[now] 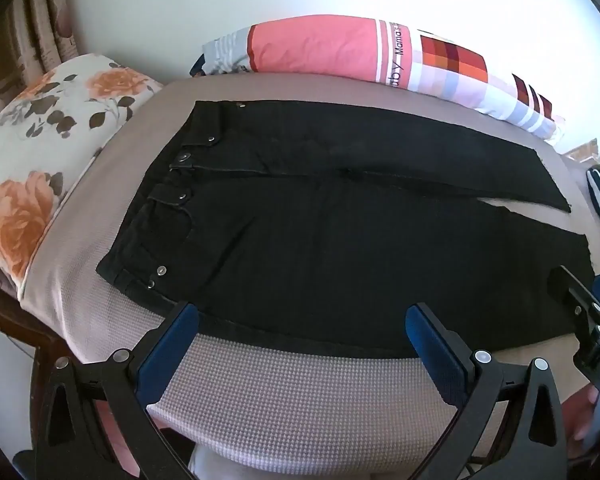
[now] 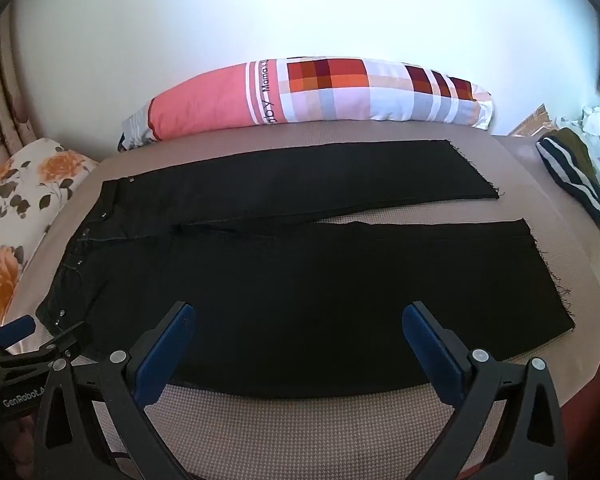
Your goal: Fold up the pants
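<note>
Black pants [image 1: 320, 232] lie flat and unfolded on the bed, waistband to the left, both legs stretched to the right with frayed hems [image 2: 548, 272]. My left gripper [image 1: 302, 312] hovers open over the near edge of the pants by the hip, its blue pads wide apart and empty. Over the near leg [image 2: 320, 300] my right gripper [image 2: 300, 312] is also open, with nothing between its fingers. The right gripper shows at the right edge of the left wrist view [image 1: 580, 304]; the left gripper appears at the lower left of the right wrist view [image 2: 24, 340].
The bed cover [image 2: 300, 428] is beige and textured. A floral pillow [image 1: 48, 152] lies at the left, a pink and checked pillow [image 2: 308, 92] along the wall behind. Folded striped clothes [image 2: 576, 176] sit at the far right.
</note>
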### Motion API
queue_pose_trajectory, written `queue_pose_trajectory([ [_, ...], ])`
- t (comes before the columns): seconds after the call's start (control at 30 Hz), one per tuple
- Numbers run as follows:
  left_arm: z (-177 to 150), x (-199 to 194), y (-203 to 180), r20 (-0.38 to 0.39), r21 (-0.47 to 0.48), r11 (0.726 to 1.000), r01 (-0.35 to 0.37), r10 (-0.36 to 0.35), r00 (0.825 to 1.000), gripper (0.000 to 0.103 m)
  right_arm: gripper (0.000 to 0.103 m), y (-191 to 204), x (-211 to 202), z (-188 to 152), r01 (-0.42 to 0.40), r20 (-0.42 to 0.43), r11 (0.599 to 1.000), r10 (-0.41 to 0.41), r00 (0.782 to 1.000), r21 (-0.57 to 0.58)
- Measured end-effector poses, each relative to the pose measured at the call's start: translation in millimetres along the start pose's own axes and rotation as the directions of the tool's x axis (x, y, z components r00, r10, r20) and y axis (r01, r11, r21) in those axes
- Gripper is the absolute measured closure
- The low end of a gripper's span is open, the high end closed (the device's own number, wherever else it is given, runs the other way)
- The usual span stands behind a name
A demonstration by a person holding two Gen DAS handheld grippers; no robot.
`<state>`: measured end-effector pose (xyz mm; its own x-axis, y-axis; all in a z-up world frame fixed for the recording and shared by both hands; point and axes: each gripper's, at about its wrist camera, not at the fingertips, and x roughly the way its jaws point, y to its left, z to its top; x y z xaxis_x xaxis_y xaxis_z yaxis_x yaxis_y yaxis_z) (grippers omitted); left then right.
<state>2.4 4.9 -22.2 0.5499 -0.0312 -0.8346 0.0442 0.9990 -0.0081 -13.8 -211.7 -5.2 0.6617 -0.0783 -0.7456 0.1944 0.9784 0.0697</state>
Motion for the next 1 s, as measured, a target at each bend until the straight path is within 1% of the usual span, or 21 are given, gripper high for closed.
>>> queue_pose_trajectory([
  [0.53,-1.5,3.5,-4.4,-0.011,0.003,1.000,0.000,0.000,1.000,0.000,0.000,0.8,4.5,-3.7,0.014,-0.014,1.000,-0.014,1.000,-0.012],
  [1.0,-3.1,6.4,-3.1,-0.011,-0.002,1.000,-0.017,0.017,1.000,0.000,0.000,3.6,6.5,-6.4,0.024,-0.030,0.999,-0.025,0.999,-0.036],
])
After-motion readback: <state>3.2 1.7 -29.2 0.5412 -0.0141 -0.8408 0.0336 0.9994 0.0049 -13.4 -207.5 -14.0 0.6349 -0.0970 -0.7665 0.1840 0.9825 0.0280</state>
